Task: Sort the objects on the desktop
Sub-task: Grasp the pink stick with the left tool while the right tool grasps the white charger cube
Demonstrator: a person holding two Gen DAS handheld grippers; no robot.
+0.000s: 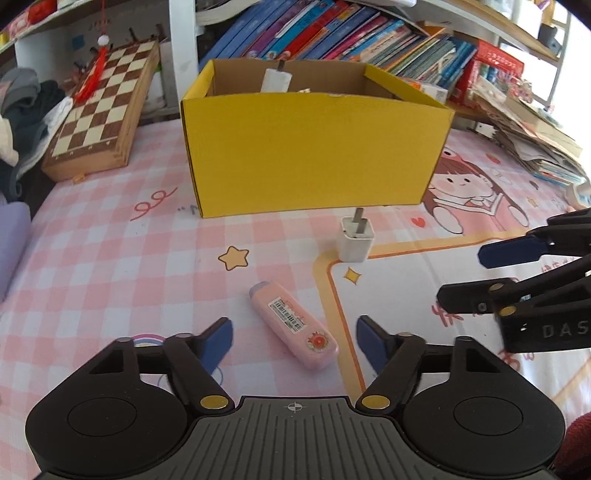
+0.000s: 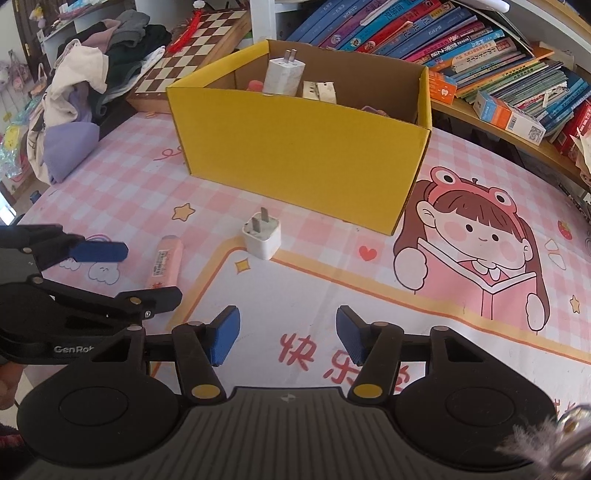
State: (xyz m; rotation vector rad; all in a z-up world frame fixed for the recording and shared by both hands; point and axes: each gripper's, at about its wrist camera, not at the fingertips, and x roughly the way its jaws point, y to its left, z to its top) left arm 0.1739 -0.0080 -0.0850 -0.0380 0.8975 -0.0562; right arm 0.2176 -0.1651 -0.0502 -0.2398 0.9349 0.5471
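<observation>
1. Sorting is partly done, we judge: the yellow box (image 2: 306, 147) already holds a white charger (image 2: 283, 75) and a few smaller items, while two things lie out on the counter (image 2: 369, 295).
2. We see the pink correction tape (image 1: 293, 325) lying flat on the pink checked mat, angled with its barcode label up, just in front of the left claw (image 1: 294, 339).
3. Our left claw stands open, its blue pads on either side of the tape's near end and not pressing it; this straddling suggests we are lining up a pinch across its narrow width.
4. The white plug adapter (image 1: 355, 240) sits beyond the tape with its prongs pointing up, close to the box's front wall, so it is an easy short lift when its turn comes.
5. Our right claw (image 2: 287, 338) is open too, with nothing between the pads and only bare mat below; it points toward the adapter, perhaps as its target, though we cannot be sure from this angle.
6. Books (image 2: 424, 33) and a chessboard (image 1: 103, 110) behind the box look like background, not things to sort.
</observation>
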